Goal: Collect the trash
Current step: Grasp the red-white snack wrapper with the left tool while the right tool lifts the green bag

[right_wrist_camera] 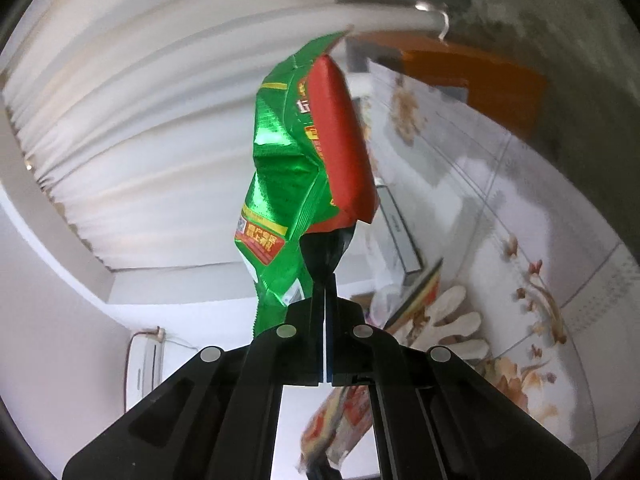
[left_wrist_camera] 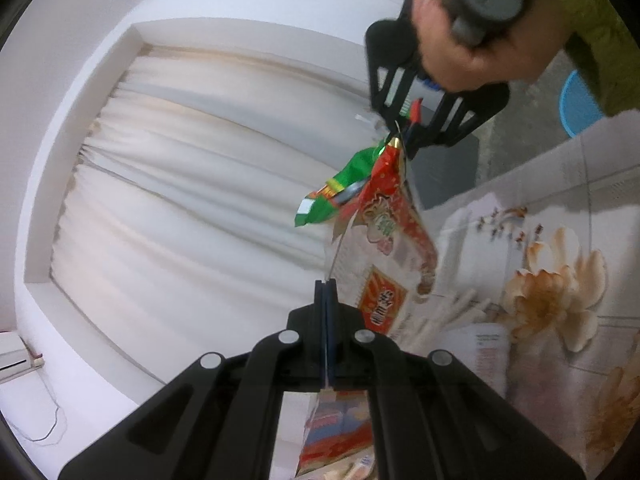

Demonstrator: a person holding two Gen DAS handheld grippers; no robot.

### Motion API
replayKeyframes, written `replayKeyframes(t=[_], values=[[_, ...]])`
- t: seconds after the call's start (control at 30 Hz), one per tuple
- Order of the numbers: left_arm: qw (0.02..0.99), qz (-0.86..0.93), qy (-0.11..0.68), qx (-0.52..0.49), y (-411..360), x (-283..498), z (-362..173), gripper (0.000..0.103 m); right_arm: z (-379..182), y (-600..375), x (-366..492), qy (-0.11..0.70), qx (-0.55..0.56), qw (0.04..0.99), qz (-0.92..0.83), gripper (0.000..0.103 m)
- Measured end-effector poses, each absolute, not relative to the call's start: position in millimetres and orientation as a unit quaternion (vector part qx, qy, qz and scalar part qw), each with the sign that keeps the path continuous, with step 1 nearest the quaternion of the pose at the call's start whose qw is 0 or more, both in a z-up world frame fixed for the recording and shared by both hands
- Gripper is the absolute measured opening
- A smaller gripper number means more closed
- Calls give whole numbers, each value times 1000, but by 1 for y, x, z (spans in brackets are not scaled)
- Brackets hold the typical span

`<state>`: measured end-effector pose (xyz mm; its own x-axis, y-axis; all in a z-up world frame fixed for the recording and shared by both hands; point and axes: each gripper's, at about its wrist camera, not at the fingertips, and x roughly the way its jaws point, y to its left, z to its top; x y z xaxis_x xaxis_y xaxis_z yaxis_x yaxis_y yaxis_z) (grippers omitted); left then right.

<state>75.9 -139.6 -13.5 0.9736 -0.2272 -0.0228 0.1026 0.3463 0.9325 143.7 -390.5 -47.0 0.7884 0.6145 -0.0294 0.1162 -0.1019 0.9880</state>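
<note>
Right gripper (right_wrist_camera: 326, 280), green wrapper (right_wrist_camera: 280, 168) lengthwise outward (crumpled)

The tabletop (left_wrist_camera: 560, 240) wore a pale cloth printed with large cream-and-orange flowers. On it lay an open paper (left_wrist_camera: 476, 232) bearing small print, and a grey flat box (right_wrist_camera: 400, 236) rested farther along. Beyond its far end stood an orange block (right_wrist_camera: 480, 80).

Both grippers are matte black plastic with slotted linkage arms, round silver pivot pins and blue-lined fingers (right_wrist_camera: 325, 320); the bare-skinned hand (left_wrist_camera: 476, 40) wears an olive-green sleeve (left_wrist_camera: 592, 20).
</note>
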Motion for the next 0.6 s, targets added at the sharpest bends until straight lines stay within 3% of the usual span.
replayKeyframes(t=[0.23,0.6], values=[[818,-83,-87,563,-141,85,-1,0,-40,-403,101,215,713,638,197,0],[828,-56,-128,544,-161,100,62,0,-38,-463,30,146,731,646,162,0]])
